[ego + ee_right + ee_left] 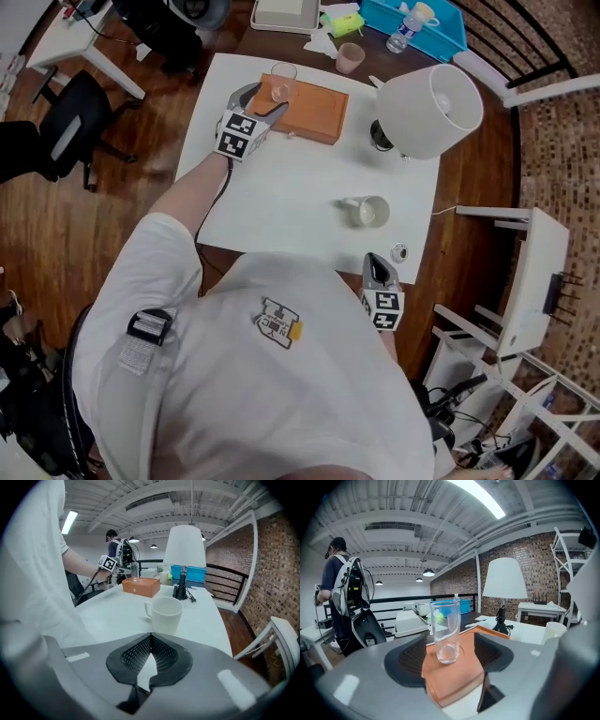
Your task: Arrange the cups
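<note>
A clear tall glass (446, 630) stands upright on an orange block (457, 677) at the far side of the white table (281, 206). My left gripper (450, 646) is open, one jaw on each side of the glass, with a gap between each pad and the glass. In the head view the left gripper (265, 101) reaches over the block's (314, 111) left end, where the glass (283, 82) stands. A white mug (165, 613) stands on the table in front of my right gripper (150, 641), which is shut and empty. From above, the right gripper (377, 270) is at the table's near edge, short of the mug (367, 212).
A large white lamp (427, 111) stands at the table's far right. Behind the table are a pink cup (350, 58), a blue bin (417, 26) with a bottle, and a white tray (284, 13). A small round thing (400, 251) lies near the mug. White shelving (525, 272) stands at the right.
</note>
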Available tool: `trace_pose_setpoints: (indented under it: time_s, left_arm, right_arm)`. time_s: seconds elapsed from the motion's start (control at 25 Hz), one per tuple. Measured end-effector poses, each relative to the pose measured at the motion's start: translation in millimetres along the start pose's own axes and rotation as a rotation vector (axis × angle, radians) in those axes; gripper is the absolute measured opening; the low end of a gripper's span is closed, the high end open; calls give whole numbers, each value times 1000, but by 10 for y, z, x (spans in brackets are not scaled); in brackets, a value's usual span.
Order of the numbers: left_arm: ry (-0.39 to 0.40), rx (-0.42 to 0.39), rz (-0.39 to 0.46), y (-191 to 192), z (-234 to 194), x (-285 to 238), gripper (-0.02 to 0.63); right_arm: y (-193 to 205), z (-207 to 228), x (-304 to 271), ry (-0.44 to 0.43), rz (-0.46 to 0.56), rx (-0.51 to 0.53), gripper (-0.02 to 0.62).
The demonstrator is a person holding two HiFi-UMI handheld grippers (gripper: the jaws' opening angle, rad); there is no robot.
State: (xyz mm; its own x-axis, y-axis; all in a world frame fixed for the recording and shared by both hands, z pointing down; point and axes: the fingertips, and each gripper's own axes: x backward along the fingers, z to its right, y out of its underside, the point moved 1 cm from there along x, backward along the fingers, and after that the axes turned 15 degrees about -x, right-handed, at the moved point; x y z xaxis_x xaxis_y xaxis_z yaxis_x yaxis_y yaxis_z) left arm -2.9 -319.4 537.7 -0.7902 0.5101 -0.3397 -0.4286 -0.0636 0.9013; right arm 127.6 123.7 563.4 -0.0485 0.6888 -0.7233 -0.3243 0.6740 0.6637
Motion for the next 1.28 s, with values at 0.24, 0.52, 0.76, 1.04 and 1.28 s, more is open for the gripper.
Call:
trace_pose_setpoints:
  time_s: [0.24, 0.52, 0.76, 1.04, 1.28]
  left_arm:
    - [68, 48, 15, 234, 470, 729, 310]
    - [167, 99, -27, 637, 1130, 1632, 305]
    - [223, 136, -116, 1094, 1661, 2005, 271]
    - [257, 148, -174, 1284, 1967, 2113, 0]
    - [299, 138, -220, 1342, 2075, 2069, 0]
  right_arm:
    - [-333, -605, -366, -171, 50, 133, 0]
    - [-386, -1381, -884, -332, 25, 300, 0]
    - [-79, -1634, -1203, -366, -61, 342, 0]
    - [241, -1755, -1196, -378, -129, 330, 0]
    - [326, -1725, -1212, -372, -142, 313, 0]
